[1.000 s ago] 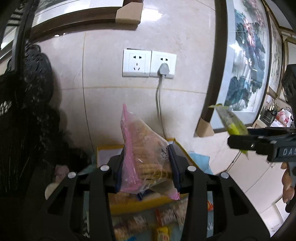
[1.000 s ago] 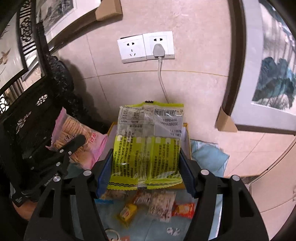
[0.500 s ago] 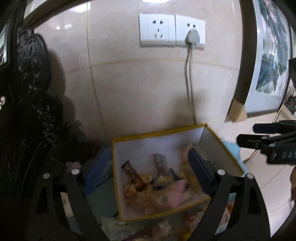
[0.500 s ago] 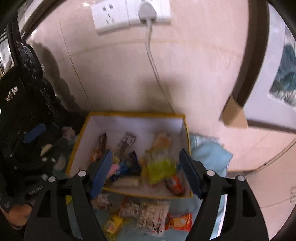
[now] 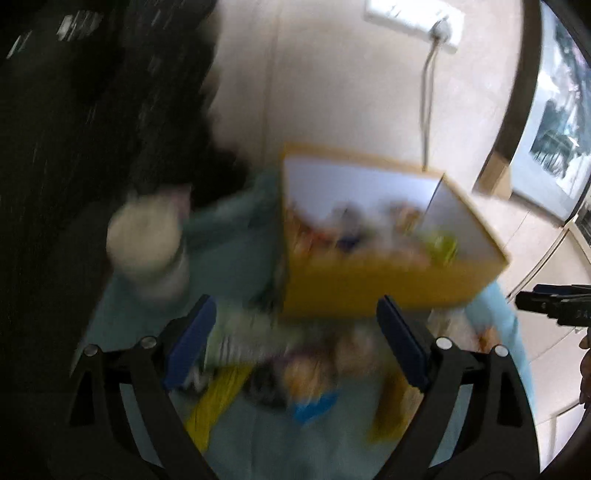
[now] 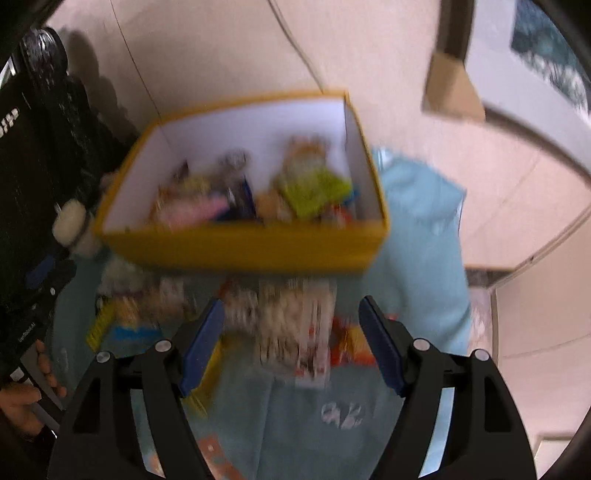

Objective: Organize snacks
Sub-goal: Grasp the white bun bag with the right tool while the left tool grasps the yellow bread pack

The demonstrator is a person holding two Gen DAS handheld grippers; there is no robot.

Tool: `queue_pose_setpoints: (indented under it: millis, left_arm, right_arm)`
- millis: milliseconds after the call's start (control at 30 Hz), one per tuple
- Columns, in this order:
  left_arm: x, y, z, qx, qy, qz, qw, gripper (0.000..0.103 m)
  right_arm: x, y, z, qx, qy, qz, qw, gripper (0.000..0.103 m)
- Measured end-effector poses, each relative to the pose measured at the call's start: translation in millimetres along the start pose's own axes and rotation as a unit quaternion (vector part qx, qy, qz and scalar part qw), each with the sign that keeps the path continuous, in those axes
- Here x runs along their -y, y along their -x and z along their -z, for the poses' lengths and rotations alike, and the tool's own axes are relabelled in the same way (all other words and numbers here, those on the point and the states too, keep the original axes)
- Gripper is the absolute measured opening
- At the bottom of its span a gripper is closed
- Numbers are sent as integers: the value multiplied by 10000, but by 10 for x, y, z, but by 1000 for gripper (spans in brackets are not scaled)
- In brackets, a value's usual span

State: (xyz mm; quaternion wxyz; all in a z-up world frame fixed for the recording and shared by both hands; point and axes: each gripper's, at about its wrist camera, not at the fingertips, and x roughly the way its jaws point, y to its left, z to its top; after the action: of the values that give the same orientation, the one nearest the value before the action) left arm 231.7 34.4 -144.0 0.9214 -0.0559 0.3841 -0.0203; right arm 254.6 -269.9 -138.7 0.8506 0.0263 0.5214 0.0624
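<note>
A yellow box (image 5: 388,284) (image 6: 240,247) with white inner walls stands on a light blue cloth (image 6: 417,229) against the wall. Several snacks lie inside, among them a pink packet (image 6: 192,212) and a green packet (image 6: 314,188). Loose snacks lie in front of the box, blurred by motion: a white and red packet (image 6: 291,325), a yellow packet (image 5: 218,391), a blue one (image 5: 314,402). My left gripper (image 5: 293,306) is open above the loose pile, with nothing between its fingers. My right gripper (image 6: 291,304) hangs open over the white and red packet, apart from it.
A round cream-lidded jar (image 5: 147,243) stands left of the box. Dark carved furniture (image 5: 74,110) fills the left side. A wall socket with a plugged cable (image 5: 439,33) is behind the box. A framed painting (image 5: 554,129) leans at the right.
Both grippers opened and let go of the pink biscuit bag and the green packet, which now lie in the box. Both have since dropped low, toward the loose snacks in front.
</note>
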Motion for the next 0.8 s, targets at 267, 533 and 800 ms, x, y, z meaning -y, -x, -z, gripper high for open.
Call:
queue_pose_setpoints:
  millis: [267,533,800]
  left_arm:
    - [570,-82,578,-275,-1363,455,9892,90]
    - [1092,-395,840,-343,-1999,633,9772,90]
    - [1144,-814,991,-751,-2014,536,9751,90]
  right_arm:
    - [68,-440,527,-578,-307,72,9978,76]
    - [37,-759,493,-808,-453,142,9956,76]
    - [-52,-1164,502,-994,-429,255,9938,81]
